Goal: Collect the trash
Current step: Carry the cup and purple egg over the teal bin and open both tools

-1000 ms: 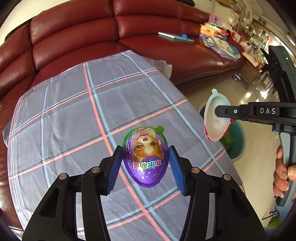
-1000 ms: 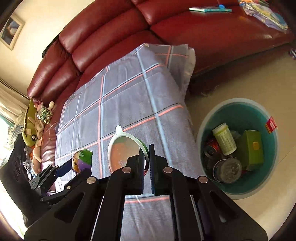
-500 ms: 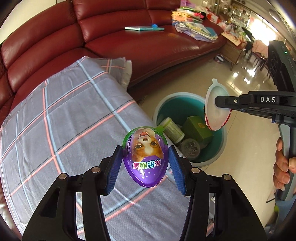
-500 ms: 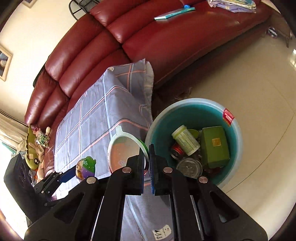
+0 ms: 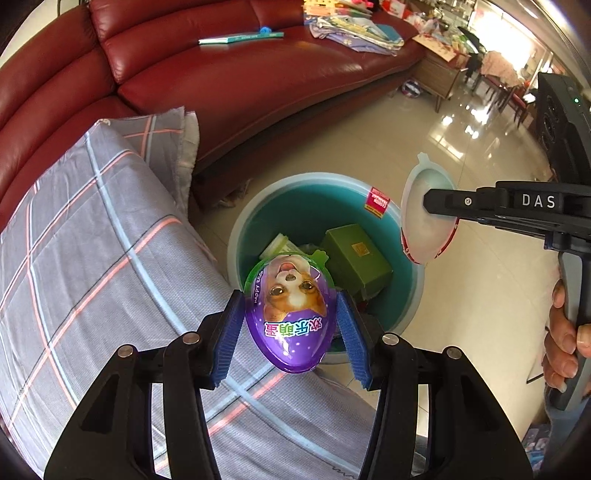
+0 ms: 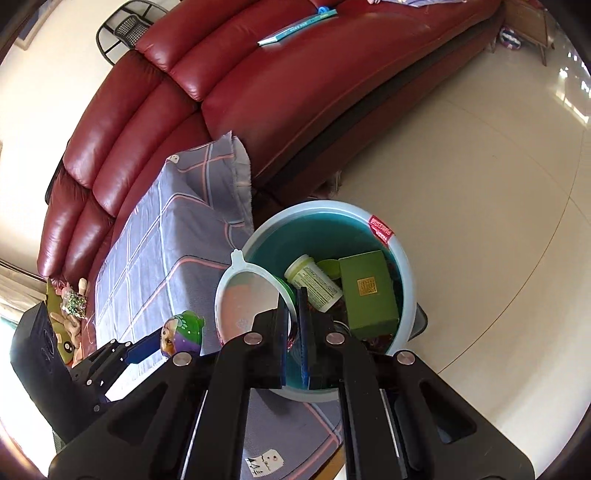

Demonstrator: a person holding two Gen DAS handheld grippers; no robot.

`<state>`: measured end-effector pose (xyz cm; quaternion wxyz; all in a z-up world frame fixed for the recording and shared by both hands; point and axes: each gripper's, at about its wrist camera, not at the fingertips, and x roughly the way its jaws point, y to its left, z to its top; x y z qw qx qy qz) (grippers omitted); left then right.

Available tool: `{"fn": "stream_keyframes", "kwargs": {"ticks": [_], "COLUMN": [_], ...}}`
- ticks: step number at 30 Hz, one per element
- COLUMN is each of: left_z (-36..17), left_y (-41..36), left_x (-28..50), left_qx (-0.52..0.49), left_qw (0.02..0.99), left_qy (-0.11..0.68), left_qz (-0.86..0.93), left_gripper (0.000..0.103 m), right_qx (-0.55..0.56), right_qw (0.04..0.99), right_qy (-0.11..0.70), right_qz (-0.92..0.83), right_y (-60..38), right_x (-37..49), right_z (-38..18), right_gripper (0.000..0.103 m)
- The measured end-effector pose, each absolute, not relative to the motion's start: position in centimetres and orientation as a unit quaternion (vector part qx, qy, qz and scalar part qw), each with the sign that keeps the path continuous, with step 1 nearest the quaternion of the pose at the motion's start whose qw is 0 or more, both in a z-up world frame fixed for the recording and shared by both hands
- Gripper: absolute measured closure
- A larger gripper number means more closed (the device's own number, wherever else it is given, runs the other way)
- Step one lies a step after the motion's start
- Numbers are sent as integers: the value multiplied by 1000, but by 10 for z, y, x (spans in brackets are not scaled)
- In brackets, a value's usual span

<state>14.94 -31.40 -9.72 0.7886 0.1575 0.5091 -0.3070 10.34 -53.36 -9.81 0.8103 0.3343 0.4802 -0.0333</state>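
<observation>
Left gripper [image 5: 291, 328]: jaws clamped on the sides of a purple egg-shaped package [image 5: 291, 314], blue pads [image 5: 232, 339] against both flanks. Package bears a dog picture and a green rim, held clear in the air, above the near rim of the bin and the edge of the cloth-covered surface. Same package seen from the right wrist view [image 6: 183, 334], small, at the left.

Right gripper [image 6: 293, 321]: jaws nearly together, pinching the edge of a white egg-shaped half shell [image 6: 245, 295]. Shell is hollow, pale rim with a small tab at its top, red trim on the lower edge in the left wrist view [image 5: 424, 218]. It hangs in the air over the bin's rim. Right hand [image 5: 565, 339] wraps the gripper handle.

Below both: round teal bin [image 6: 400, 258] on the tiled floor [image 6: 480, 206], red label on its rim. Inside: green box [image 6: 369, 291], pale green bottle [image 6: 314, 284] lying on its side, other items too hidden to name.

Bin stands just beside the corner of the surface, which carries a grey plaid cloth [image 5: 92, 240]. Red leather sofa [image 5: 240, 77] behind; a teal book [image 5: 240, 37] and a pile of papers [image 5: 354, 27] lie on its seat.
</observation>
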Motion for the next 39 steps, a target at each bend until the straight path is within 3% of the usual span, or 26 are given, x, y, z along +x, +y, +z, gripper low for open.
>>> {"fn": "stream_keyframes", "kwargs": {"ticks": [8,12,13,26,30,32,33,34,36,37,39], "left_z": [-109,-110,-109,-97,-95,-96,-97,-97,-98,-97,-97], "left_y": [-341,-335,-332,-276,-266,-262,-260,-258,-253,-251,-246], "left_x": [164,164,164,170,169,170,170,171,171,170,170], "left_qx": [159,164,164,93,93,93,91,88,85,84,77], "left_qw": [777,788,792,800,806,806,805,805,805,806,804], "left_qy": [522,518,513,533,531,532,533,535,534,535,537], "left_qz": [-313,-291,-287,-259,-246,-243,-242,-243,-242,-241,-242], "left_gripper": [47,9,6,4,4,4,4,4,4,4,4], "right_qx": [333,326,324,286,266,261,257,252,236,234,221], "right_qw": [804,804,803,809,816,819,822,826,828,824,822], "right_qy": [490,496,497,512,512,509,506,501,506,513,521], "right_qz": [-47,-47,-47,-44,-46,-45,-47,-52,-57,-57,-60], "right_y": [-541,-537,-536,-510,-499,-494,-492,-490,-484,-482,-476], "right_x": [112,118,120,136,140,142,142,142,143,144,144], "right_z": [-105,-107,-107,-102,-96,-93,-91,-88,-86,-87,-87], "right_gripper": [98,98,98,98,92,73,43,27,25,17,12]}}
